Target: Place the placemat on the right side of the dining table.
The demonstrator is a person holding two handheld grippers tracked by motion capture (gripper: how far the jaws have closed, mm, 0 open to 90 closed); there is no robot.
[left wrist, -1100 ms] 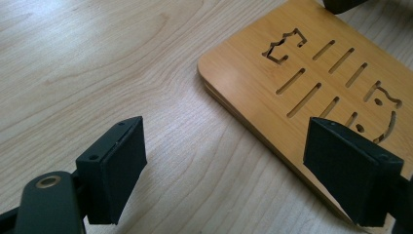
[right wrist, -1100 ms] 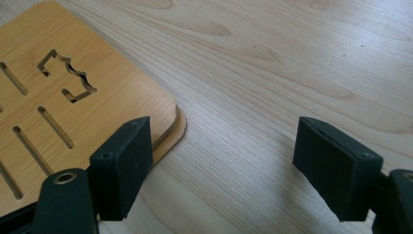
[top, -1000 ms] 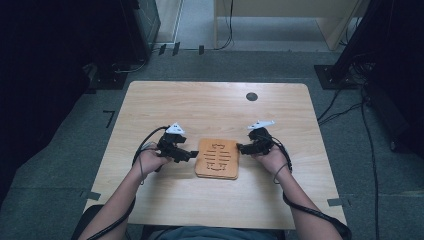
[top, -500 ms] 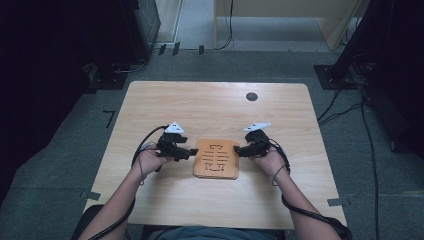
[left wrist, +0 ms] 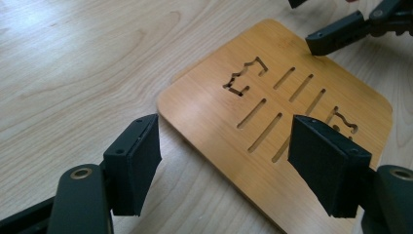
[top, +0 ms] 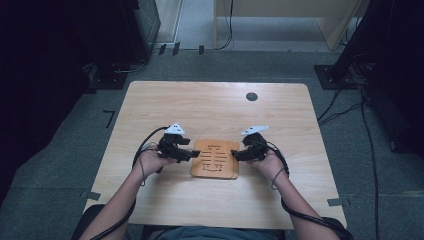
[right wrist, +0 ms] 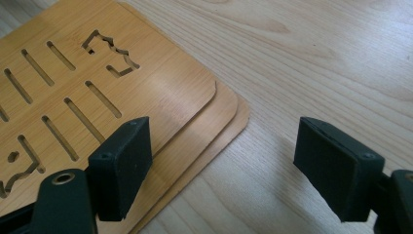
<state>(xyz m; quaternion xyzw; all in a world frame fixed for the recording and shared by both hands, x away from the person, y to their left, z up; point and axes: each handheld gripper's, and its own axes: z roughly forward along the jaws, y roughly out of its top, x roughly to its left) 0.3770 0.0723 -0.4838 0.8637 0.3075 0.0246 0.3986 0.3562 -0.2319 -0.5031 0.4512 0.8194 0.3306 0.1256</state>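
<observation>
Evidently the bamboo boards (top: 215, 159) are thin, stiff and light, a stack of 3 slotted sheets lying flat near the middle of the counter (top: 215, 110), their edges stepped at the corner in the right gripper view (right wrist: 146, 87). They look smooth and likely slippery, and flat as they lie, an overhanging corner or edge seems the best hold. The left tool (top: 189, 155) reaches in low from the left edge, jaws apart; the right tool (top: 239, 155) mirrors it at the right edge, jaws apart. Both forearms angle inward.
</observation>
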